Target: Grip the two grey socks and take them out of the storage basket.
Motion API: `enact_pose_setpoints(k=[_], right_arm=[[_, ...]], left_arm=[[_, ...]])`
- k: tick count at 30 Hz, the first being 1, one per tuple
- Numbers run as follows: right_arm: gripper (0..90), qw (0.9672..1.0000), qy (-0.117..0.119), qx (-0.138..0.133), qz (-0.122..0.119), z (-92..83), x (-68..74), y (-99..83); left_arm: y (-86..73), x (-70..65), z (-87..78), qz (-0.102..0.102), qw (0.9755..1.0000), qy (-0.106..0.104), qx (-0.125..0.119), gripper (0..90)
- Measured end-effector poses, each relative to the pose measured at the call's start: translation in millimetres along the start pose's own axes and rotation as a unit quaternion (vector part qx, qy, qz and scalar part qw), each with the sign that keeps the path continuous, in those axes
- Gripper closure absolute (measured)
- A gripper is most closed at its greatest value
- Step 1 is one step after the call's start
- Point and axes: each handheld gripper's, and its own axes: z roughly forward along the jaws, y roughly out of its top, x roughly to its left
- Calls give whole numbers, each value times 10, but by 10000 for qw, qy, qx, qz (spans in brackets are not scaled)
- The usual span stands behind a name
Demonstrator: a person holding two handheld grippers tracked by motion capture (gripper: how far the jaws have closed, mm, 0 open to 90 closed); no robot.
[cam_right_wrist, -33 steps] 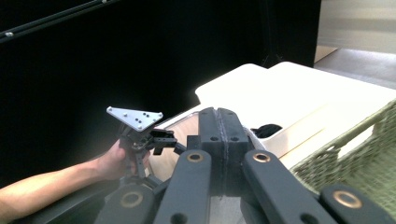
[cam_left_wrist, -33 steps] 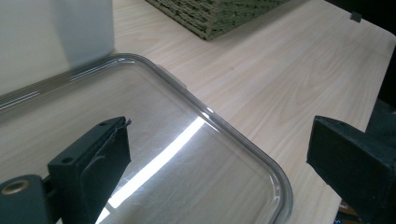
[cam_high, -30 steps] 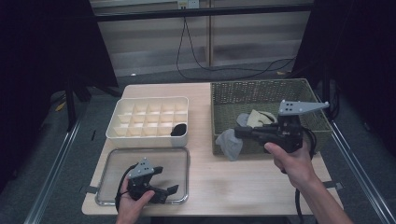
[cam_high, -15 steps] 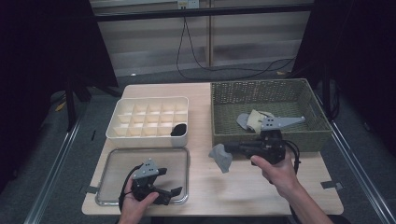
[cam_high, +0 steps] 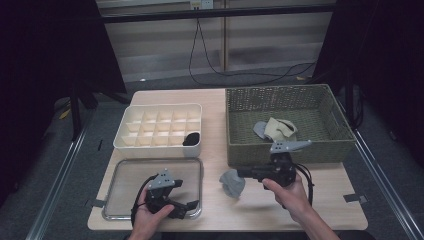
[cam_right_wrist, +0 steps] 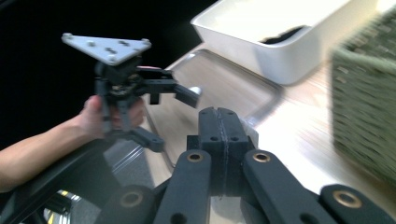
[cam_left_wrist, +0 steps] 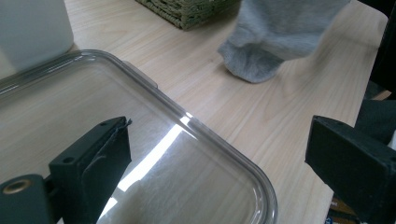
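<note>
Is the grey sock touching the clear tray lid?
Apart. The left gripper view shows bare table between the grey sock and the clear tray lid.

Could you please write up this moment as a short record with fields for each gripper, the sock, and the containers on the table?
right gripper: jaws shut on the grey sock, low over the table, in front of the basket
left gripper: jaws open, holding nothing, over the clear tray
grey sock: hangs from the jaws between tray and basket; contact with the table unclear
wicker basket: holds more socks
white divided box: one dark item in a front compartment
</note>
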Motion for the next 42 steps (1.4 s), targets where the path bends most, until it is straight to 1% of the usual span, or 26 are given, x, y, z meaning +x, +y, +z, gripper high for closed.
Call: enact_pose_setpoints(k=[2, 3, 6, 8, 11, 13, 14, 15, 18, 19, 20, 22, 23, 24, 25, 26, 28, 30, 33, 34, 36, 38, 39, 40, 42], right_arm=[[900, 9999, -64, -23, 96, -32, -83, -35], [900, 9998, -121, -44, 134, -48, -120, -49], [900, 9994, -244, -61, 237, -88, -215, -93], [900, 9991, -309, -39, 279, -109, -260, -124], [900, 9984, -390, -53, 397, -133, -322, -174], [900, 9980, -398, -81, 476, -131, -354, -200], [900, 9979, -416, -68, 487, -126, -365, -212], [900, 9980, -436, -38, 462, -121, -378, -222], [900, 9976, -501, 45, 481, -122, -414, -254], [900, 9975, -510, 68, 491, -126, -430, -268], [900, 9973, -537, 87, 498, -130, -446, -284], [900, 9970, -577, 109, 513, -143, -471, -312], [900, 9966, -596, 104, 552, -153, -476, -320], [900, 9967, -603, 105, 534, -166, -485, -325], [900, 9966, -629, 98, 529, -178, -492, -328], [900, 9965, -645, 90, 532, -194, -502, -333], [900, 9962, -685, 86, 532, -221, -521, -346], [900, 9957, -735, 73, 565, -240, -532, -359], [900, 9955, -768, 37, 547, -272, -530, -359], [900, 9954, -785, 32, 542, -285, -538, -364], [900, 9949, -828, 46, 568, -307, -561, -391], [900, 9942, -888, 128, 598, -322, -579, -442], [900, 9936, -900, 176, 653, -331, -585, -467], [900, 9932, -948, 212, 647, -339, -592, -482], [900, 9930, -969, 191, 647, -363, -590, -484]], left_arm=[[23, -9, 51, -2, 10000, -39, -29, 68], [39, -16, 82, 20, 10000, -43, -4, 69], [81, -49, 173, 74, 9998, -150, 68, 71], [109, -69, 214, 133, 9994, -279, 150, 71], [136, -83, 264, 134, 9989, -407, 208, 81], [153, -83, 299, 123, 9987, -425, 245, 98], [163, -85, 310, 135, 9988, -405, 242, 106], [173, -89, 315, 125, 9987, -431, 238, 117], [210, -103, 339, 198, 9988, -392, 201, 180], [220, -109, 356, 196, 9988, -416, 175, 197], [231, -112, 370, 251, 9987, -409, 192, 223], [249, -124, 413, 324, 9981, -487, 201, 332], [259, -136, 432, 319, 9980, -500, 214, 362], [270, -144, 454, 338, 9976, -568, 207, 399], [284, -152, 475, 356, 9976, -567, 192, 449], [305, -154, 500, 364, 9973, -603, 198, 477], [355, -167, 546, 406, 9971, -633, 139, 549], [412, -181, 580, 423, 9963, -750, -4, 595], [484, -210, 621, 480, 9954, -818, -114, 660], [496, -213, 647, 515, 9952, -828, -88, 680], [505, -226, 706, 508, 9951, -844, -49, 700], [516, -238, 773, 546, 9949, -849, 11, 710], [532, -245, 802, 540, 9950, -837, 43, 710], [551, -246, 833, 518, 9952, -834, 34, 710], [586, -263, 889, 526, 9948, -867, 76, 710]])
